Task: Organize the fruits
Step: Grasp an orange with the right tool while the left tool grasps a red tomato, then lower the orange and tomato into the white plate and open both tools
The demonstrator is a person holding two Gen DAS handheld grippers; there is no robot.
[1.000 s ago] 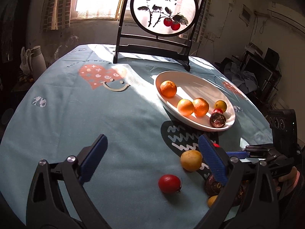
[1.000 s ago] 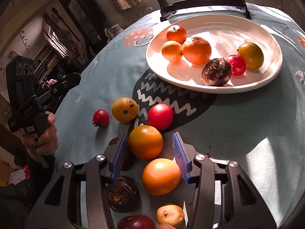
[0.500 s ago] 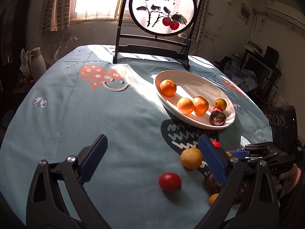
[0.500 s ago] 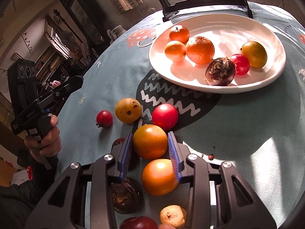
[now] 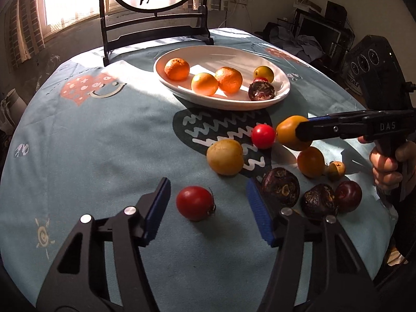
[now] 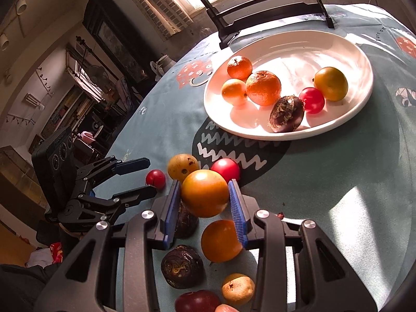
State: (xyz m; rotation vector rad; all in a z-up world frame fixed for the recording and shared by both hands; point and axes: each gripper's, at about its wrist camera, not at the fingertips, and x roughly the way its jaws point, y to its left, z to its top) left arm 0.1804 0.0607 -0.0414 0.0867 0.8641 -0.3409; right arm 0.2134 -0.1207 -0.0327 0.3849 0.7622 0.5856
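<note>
A small red tomato (image 5: 195,202) (image 6: 155,178) lies on the blue tablecloth between the fingers of my left gripper (image 5: 208,210) (image 6: 145,178). Its jaws are closing, with gaps still showing on both sides of the tomato. My right gripper (image 6: 205,195) (image 5: 303,130) is shut on an orange fruit (image 6: 205,192) (image 5: 290,135) and holds it just above the cloth. A white oval plate (image 5: 283,93) (image 6: 299,52) farther back holds three orange fruits, a yellow one, a red one and a dark wrinkled one.
Loose on the cloth lie a yellow fruit (image 5: 225,157), a red tomato (image 5: 263,136), an orange (image 5: 310,161), two dark wrinkled fruits (image 5: 280,189), a plum (image 5: 348,196) and a small yellow fruit (image 5: 336,170). A black-framed round screen (image 5: 156,28) stands behind the plate.
My left gripper has dropped toward the small red tomato and its jaws have narrowed around it. The right gripper has closed on the orange fruit and raised it slightly.
</note>
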